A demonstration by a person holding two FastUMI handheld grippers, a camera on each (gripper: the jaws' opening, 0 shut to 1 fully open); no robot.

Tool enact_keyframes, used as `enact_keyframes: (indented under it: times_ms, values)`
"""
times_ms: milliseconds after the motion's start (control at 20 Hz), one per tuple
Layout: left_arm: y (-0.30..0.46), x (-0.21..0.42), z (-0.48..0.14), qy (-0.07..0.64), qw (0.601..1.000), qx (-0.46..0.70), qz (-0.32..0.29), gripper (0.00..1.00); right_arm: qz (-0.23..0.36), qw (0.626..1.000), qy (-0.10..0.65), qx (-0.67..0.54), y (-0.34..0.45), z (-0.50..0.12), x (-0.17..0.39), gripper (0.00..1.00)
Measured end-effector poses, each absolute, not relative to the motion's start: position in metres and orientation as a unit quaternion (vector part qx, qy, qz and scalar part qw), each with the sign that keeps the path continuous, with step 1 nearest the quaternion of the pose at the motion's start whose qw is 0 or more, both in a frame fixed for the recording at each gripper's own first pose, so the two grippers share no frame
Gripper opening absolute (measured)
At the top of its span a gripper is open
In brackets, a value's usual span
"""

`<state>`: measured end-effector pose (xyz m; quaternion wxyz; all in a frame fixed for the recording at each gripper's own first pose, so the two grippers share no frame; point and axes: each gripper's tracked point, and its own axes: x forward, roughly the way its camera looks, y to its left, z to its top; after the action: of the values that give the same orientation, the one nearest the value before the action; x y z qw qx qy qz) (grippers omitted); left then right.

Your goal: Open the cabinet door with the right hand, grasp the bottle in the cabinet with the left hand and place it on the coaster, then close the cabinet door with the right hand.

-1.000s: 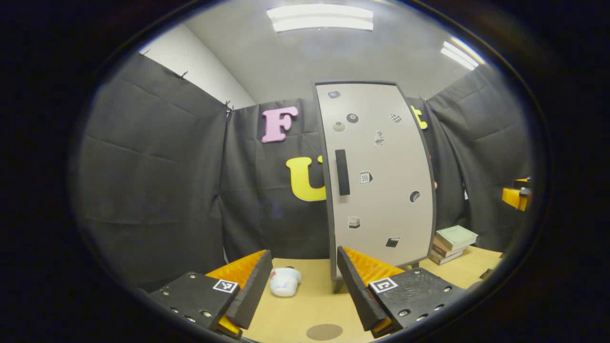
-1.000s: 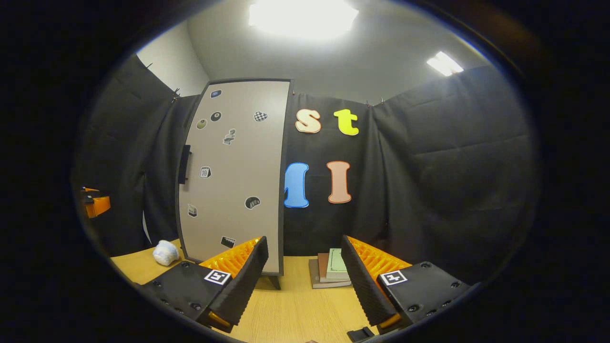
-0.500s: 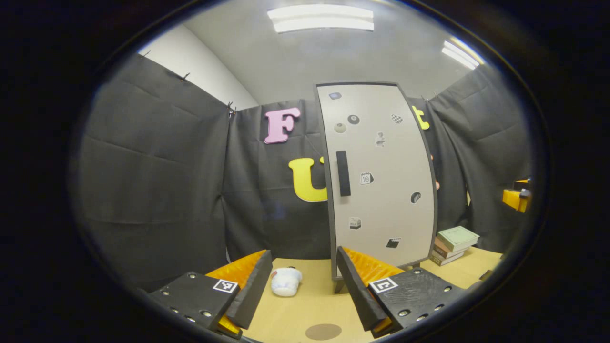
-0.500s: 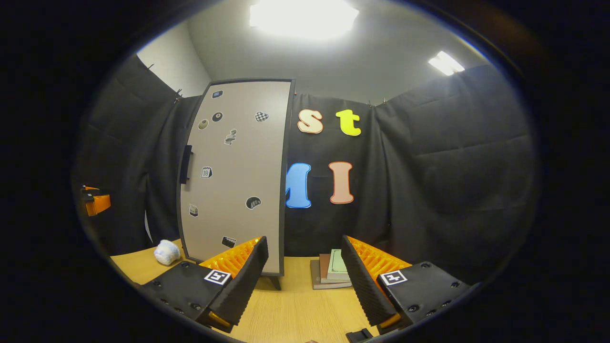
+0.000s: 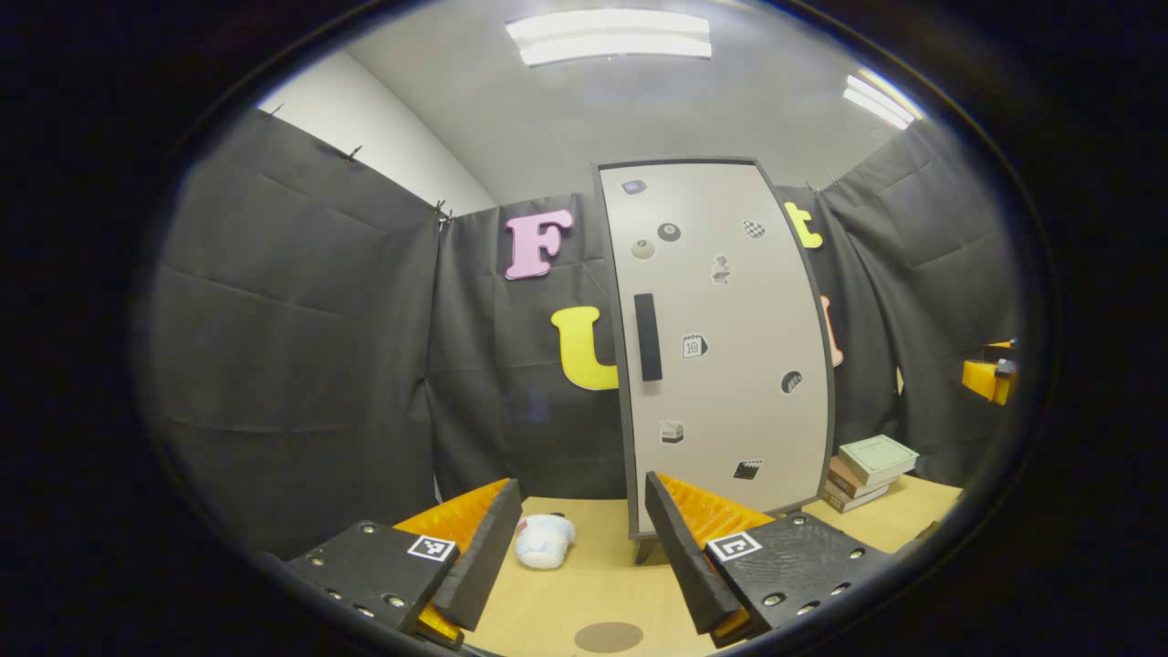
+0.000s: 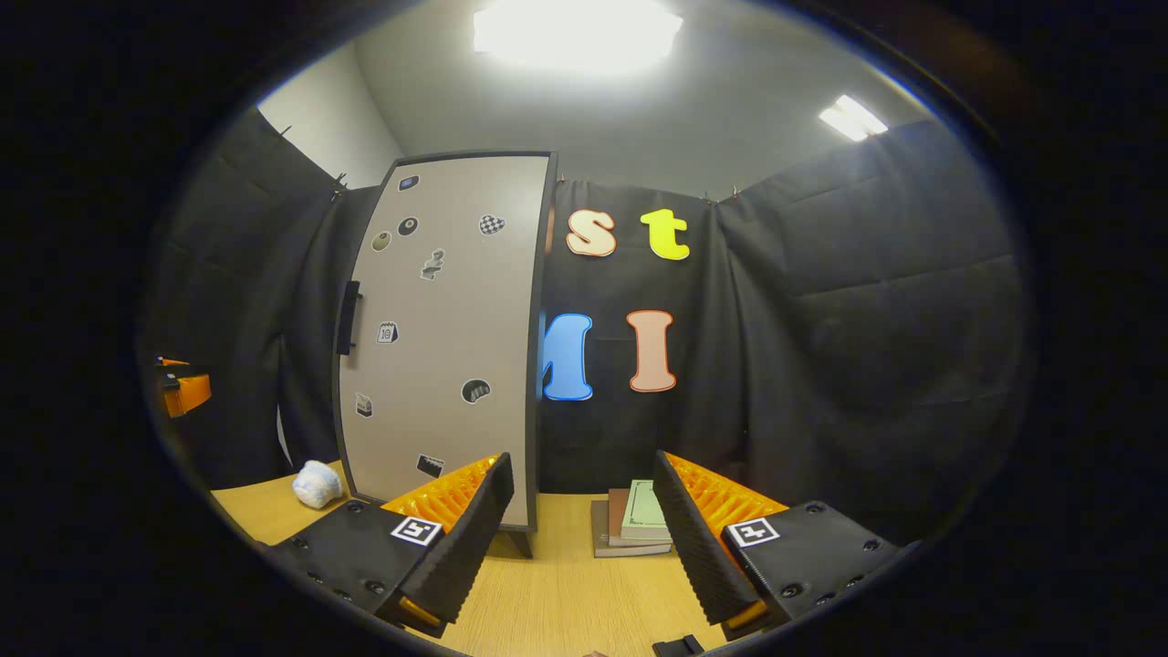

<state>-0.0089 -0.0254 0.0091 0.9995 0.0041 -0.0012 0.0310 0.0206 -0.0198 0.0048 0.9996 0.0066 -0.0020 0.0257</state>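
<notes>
A tall grey cabinet (image 5: 721,347) with stickers stands at the back of the wooden table (image 5: 593,584), its door closed. A dark vertical handle (image 5: 647,337) sits near the door's left edge; the same cabinet (image 6: 443,338) and its handle (image 6: 347,318) appear in the right gripper view. What is inside is hidden. A round brown coaster (image 5: 609,636) lies on the table just ahead of my left gripper (image 5: 577,552), which is open and holds nothing. My right gripper (image 6: 579,538) is open too, well short of the cabinet. The other gripper (image 5: 990,376) shows far right.
A white crumpled object (image 5: 545,540) lies on the table left of the cabinet's foot, also as the white object (image 6: 317,483). A stack of books (image 6: 634,520) rests right of the cabinet; the books (image 5: 867,468) show in the left gripper view too. Black cloth walls enclose the booth.
Both views have shifted slightly, so the cabinet sits a little further left in each. The door stays closed and both grippers stay open.
</notes>
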Motion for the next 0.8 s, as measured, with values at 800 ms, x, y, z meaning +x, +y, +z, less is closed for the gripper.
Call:
enact_keyframes:
  times_ms: [800]
  values:
    - [0.031,-0.031,-0.004,0.013,0.993,0.023,0.111,0.83,0.147,0.985,-0.043,0.073,0.098,0.090,0.102,0.94]
